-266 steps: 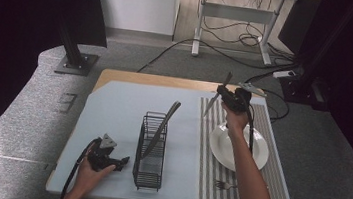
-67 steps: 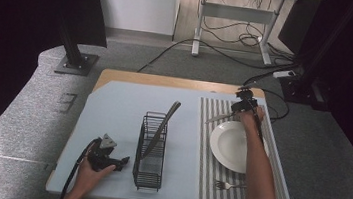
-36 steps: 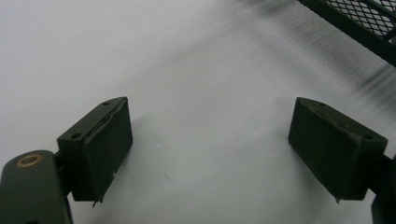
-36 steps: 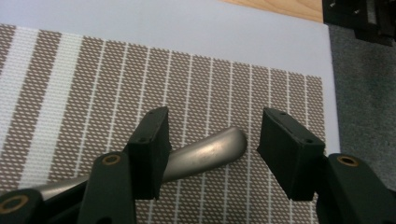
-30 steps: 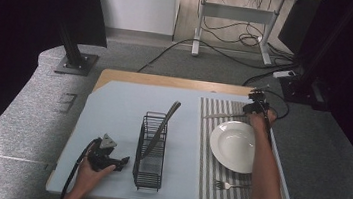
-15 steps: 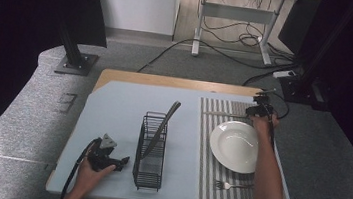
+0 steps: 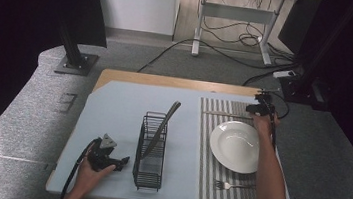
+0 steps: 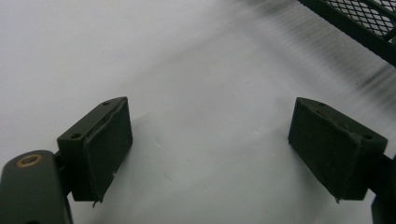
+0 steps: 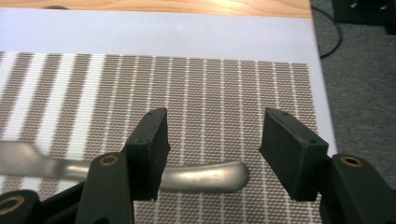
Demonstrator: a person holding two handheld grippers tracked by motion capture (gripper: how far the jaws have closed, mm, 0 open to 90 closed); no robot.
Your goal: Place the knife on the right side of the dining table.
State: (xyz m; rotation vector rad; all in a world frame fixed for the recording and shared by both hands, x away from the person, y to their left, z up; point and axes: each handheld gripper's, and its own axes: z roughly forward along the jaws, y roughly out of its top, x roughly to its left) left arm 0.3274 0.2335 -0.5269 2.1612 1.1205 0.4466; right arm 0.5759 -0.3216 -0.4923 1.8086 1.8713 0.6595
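We see our right gripper (image 9: 212,154) with jaws spread, gripping nothing, above the knife (image 9: 196,176), which lies flat on the mat (image 9: 224,84) beyond the plate (image 7: 236,146). Our left gripper (image 8: 210,149), left of the plate, is spread too.

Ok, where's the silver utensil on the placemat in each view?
High view: silver utensil lies along the mat's far edge, beyond the plate.
Right gripper view: its handle lies low, centre.
Left gripper view: table beside the wire rack.
Shared landmark: striped placemat.
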